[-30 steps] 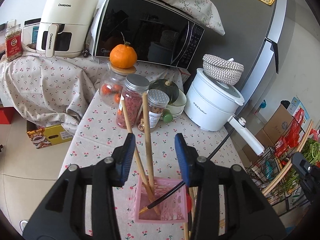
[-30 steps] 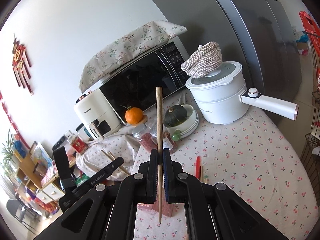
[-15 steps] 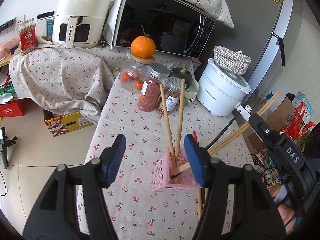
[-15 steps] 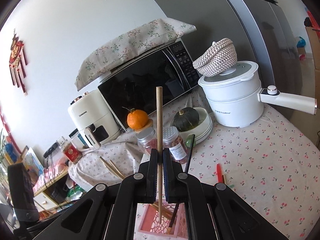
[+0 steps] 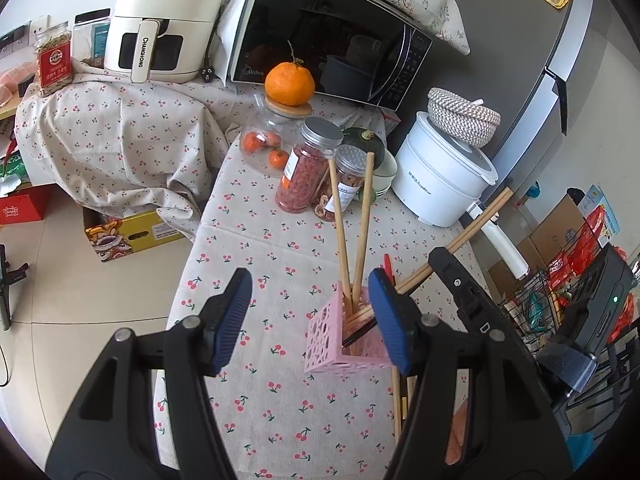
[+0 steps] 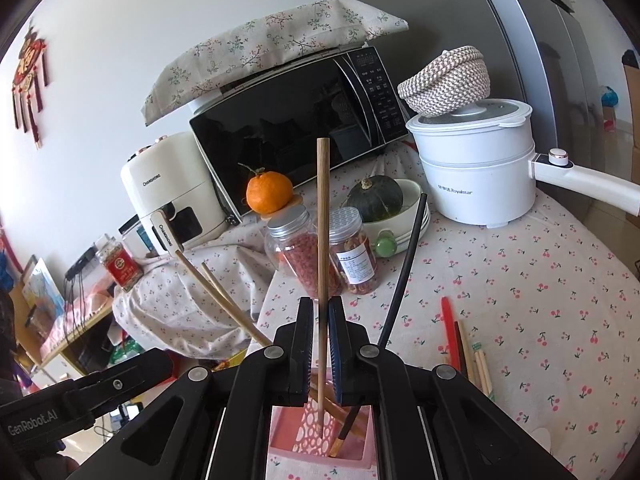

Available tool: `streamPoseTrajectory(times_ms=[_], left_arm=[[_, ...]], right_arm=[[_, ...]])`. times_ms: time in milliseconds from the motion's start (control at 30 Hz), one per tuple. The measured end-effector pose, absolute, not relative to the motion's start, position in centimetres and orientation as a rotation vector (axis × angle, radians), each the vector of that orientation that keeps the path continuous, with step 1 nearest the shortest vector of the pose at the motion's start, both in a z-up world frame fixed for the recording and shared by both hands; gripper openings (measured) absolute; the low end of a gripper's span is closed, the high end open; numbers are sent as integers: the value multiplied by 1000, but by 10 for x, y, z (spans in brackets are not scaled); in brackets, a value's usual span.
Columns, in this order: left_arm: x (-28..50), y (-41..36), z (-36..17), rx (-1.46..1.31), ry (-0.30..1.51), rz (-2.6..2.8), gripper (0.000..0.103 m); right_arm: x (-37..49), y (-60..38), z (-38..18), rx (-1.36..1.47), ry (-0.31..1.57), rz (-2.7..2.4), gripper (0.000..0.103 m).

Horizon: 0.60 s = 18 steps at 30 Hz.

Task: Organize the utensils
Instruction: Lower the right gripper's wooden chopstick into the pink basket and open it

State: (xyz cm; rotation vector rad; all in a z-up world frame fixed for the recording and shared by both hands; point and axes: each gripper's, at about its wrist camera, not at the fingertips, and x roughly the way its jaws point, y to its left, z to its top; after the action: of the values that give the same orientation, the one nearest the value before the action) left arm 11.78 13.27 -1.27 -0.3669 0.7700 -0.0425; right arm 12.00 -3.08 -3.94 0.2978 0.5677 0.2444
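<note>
Wooden chopstick is clamped upright in the right hand-held gripper, jaws pinched tight on its lower shaft; its tip sits inside the pink perforated holder. Near-vertical hold judged deliberate: lets the stick drop straight in without snagging the ones already there. Holder stands on the cherry-print worktop and carries two tan chopsticks leaning apart, plus a black chopstick slanting right. Left hand-held gripper is spread wide, holding nothing, just short of the holder, likely standing by to steady it. Loose red and wooden sticks lie flat on the worktop beside the holder, not yet sorted.
</note>
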Motion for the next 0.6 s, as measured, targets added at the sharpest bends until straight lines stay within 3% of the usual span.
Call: streamPoseTrajectory(times_ms=[133,367,467,600], left_arm=[[118,130,-15,-357,786,-49,62],[118,124,-22,-360,820,-70,62],[119,123,-23,-360,827,-70,62],[119,122,-24,-355,831,-71,62]], right_arm=[[115,-35,-27,286,546,249,21],[116,-50,-10,280,540,266,22],[124,-52,-12,275,568,292,9],[127,-49,-11,254,583,305,4]])
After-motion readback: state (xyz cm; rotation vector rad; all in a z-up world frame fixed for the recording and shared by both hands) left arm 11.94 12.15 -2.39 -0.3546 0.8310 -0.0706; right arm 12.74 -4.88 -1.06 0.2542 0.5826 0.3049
